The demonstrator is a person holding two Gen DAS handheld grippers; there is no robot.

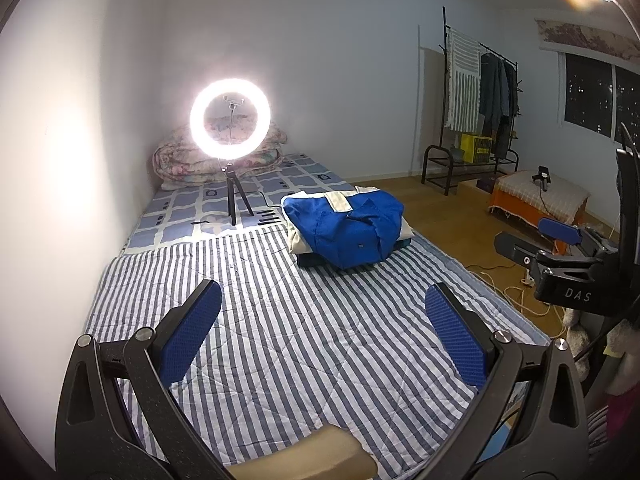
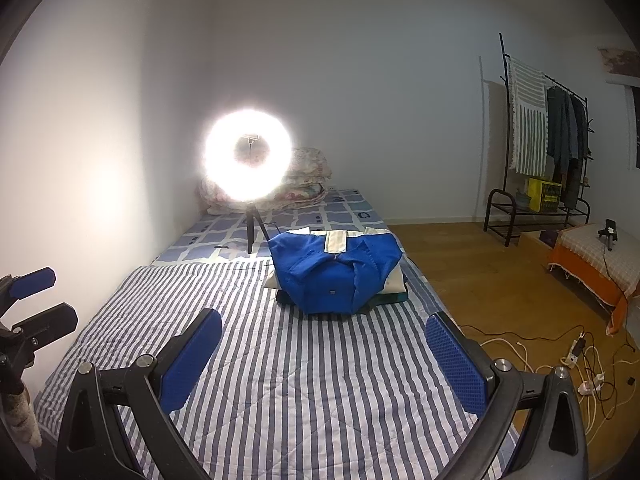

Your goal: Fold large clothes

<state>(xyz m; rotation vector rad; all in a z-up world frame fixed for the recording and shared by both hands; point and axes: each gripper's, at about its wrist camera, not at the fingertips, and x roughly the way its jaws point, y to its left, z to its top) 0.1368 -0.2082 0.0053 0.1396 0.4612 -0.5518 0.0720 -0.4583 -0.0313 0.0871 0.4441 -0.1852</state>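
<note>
While both the left hand-held gripper [image 1: 323,326] and the right hand-held gripper [image 2: 324,350] hover wide open and empty above the striped bed [image 1: 280,340], the folded blue garment [image 1: 348,228] tops a stack at its far side, suggesting one fold is finished and another piece must be fetched.

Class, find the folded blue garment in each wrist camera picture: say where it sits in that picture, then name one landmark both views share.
Left wrist view: the blue garment lies right of centre, atop a small pile on the striped quilt.
Right wrist view: the blue garment lies near the centre, beyond the open fingers.
Shared landmark: the lit ring light stands behind and left of it.
</note>
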